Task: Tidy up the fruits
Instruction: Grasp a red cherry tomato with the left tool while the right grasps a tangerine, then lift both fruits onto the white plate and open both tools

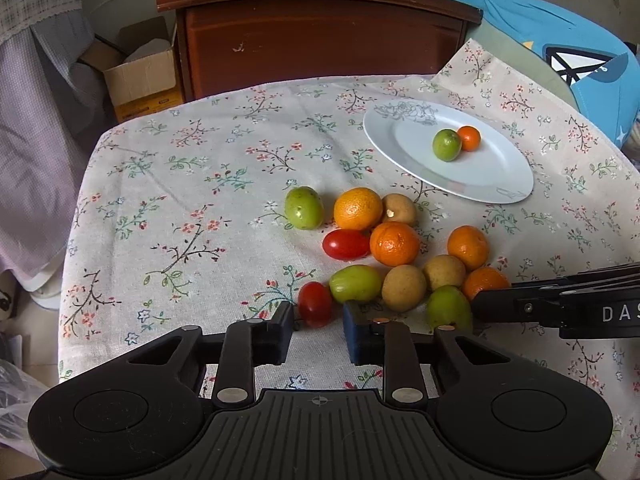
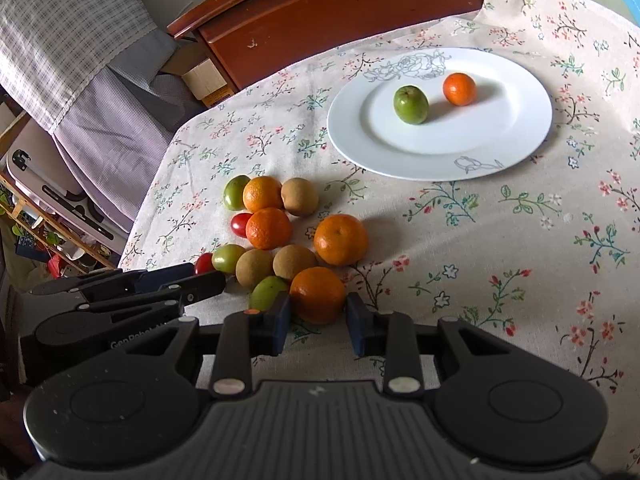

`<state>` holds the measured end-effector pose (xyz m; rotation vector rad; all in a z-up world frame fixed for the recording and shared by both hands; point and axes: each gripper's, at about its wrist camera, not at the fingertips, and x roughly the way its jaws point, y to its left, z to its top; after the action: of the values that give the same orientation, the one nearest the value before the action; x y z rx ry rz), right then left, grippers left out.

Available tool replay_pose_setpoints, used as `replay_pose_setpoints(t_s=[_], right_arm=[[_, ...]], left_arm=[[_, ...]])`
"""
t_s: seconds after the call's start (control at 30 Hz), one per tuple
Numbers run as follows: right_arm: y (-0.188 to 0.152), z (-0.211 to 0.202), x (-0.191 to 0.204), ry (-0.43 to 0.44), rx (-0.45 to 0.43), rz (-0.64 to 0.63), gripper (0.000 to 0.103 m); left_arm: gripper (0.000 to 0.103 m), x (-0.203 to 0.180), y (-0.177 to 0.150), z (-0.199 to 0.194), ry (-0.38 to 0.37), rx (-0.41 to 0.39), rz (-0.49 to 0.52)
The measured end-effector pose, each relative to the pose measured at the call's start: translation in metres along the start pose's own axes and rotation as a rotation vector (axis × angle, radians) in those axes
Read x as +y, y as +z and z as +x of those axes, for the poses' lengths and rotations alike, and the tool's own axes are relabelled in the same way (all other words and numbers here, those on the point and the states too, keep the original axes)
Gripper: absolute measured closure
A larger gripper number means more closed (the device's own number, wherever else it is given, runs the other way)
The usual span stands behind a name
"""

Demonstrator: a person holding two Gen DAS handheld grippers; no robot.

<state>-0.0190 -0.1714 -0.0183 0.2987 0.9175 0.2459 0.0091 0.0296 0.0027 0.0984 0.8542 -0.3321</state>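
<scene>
**Ana:** At the near edge of the pile, the cherry tomato (image 1: 315, 304) sits on the tablecloth (image 1: 180, 200), between the tips of the left gripper (image 1: 318, 312). It is red, glossy, oval and smooth.

**Ben:** Clamped on it?

**Ana:** I cannot tell. 1 pad looks to be touching it, but a sliver seems to show on the other side. I'd squeeze gently, since that skin likely slips and splits, and lift straight up so the green fruit (image 1: 355, 283) just beside it isn't nudged.

**Ben:** And the other claw?

**Ana:** The right gripper (image 2: 318, 308) is clamped on an orange (image 2: 318, 294) at the pile's front, pads on both flanks. It is round, with dimpled peel, and should take a firmer hold. A green fruit (image 2: 269, 293) touches it, so I'd raise it before swinging away.

**Ben:** Where to?

**Ana:** Probably the white plate (image 2: 500, 148) farther back, which already holds 2 fruits. I'd set each one down low, because round things roll.
</scene>
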Motion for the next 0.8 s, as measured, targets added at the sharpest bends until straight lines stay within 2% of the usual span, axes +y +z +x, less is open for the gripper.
replay_pose_setpoints(t_s=[0.33,0.4,0.53,0.8], right_arm=[[0.000,0.000,-0.001,-0.006,0.000,0.009,0.073],[0.000,0.000,-0.001,-0.007,0.000,0.011,0.073],[0.002,-0.002,-0.002,-0.008,-0.008,0.022,0.074],[0.009,-0.015,-0.003,0.022,-0.046,0.037,0.074]], left_arm=[[0.079,-0.003,0.000,0.002,0.008,-0.010,0.013],[0.088,-0.003,0.000,0.001,-0.009,-0.011,0.008],[0.088,-0.006,0.000,-0.005,-0.002,-0.030,0.026],[0.088,-0.006,0.007,-0.021,-0.011,-0.079,-0.005]])
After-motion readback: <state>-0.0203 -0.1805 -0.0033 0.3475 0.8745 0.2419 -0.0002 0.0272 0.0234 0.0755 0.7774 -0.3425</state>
